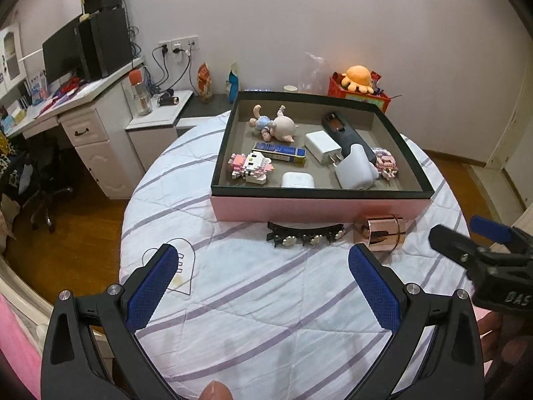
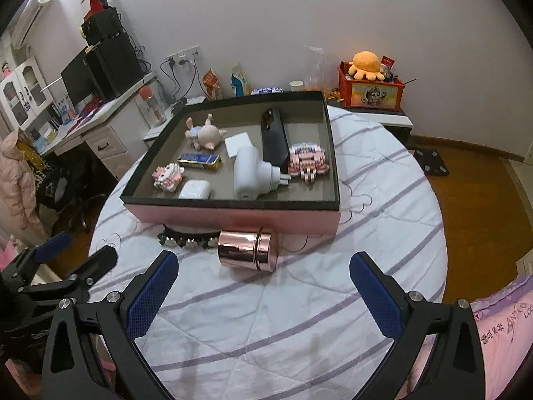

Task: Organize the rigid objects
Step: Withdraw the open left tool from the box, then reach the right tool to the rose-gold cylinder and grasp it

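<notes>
The pink box [image 2: 233, 215] sits on the striped quilt [image 2: 266, 316], holding toys, chargers and a phone. Just near of it lie a black hair clip [image 1: 304, 235] and, to the right, a rose-gold canister [image 2: 248, 250] on its side. Left gripper [image 1: 263, 266] and right gripper [image 2: 263, 266] both hang spread, empty. "DAS" shows on the right gripper's body.

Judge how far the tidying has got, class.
Done: the pig figurine, chargers, phone and block toys lie inside the pink box. In hand: nothing; left gripper and right gripper are open. Left: the rose-gold canister and hair clip on the quilt.
</notes>
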Motion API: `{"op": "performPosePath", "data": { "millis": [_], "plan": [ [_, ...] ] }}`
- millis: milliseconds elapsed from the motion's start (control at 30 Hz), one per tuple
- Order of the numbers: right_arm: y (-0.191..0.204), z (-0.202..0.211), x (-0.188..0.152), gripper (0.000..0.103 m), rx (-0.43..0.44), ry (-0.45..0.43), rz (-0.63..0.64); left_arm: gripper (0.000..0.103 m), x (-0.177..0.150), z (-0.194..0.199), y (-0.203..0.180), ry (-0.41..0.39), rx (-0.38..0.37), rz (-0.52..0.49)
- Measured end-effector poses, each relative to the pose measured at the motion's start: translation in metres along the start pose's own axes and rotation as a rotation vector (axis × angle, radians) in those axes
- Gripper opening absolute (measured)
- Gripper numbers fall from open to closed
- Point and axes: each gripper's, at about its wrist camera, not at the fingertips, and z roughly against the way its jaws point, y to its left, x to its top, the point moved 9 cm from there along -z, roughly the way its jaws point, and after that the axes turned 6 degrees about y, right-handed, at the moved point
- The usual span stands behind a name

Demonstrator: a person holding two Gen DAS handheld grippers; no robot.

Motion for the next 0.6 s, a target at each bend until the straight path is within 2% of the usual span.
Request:
{"op": "performPosePath", "data": {
  "millis": [333,533,567,600],
  "plan": [
    [0.005,-0.057,-0.012,0.103,-0.032,0.09,-0.025,0.103,-0.003,-0.017,0.018,0.029,-0.004,0.037],
    [0.0,-0.083,-0.012,0.103,-0.06,0.109,-0.068,0.103,-0.006,-0.036,0.023,0.061,-0.01,0.044],
    [-0.001,-0.087,-0.012,0.102,-0.064,0.11,-0.075,0.103,-0.007,-0.038,0.024,0.065,-0.011,0.045],
    [-0.002,-0.09,-0.012,0.095,-0.067,0.111,-0.077,0.103,-0.007,-0.04,0.024,0.069,-0.012,0.046]
  ]
}}
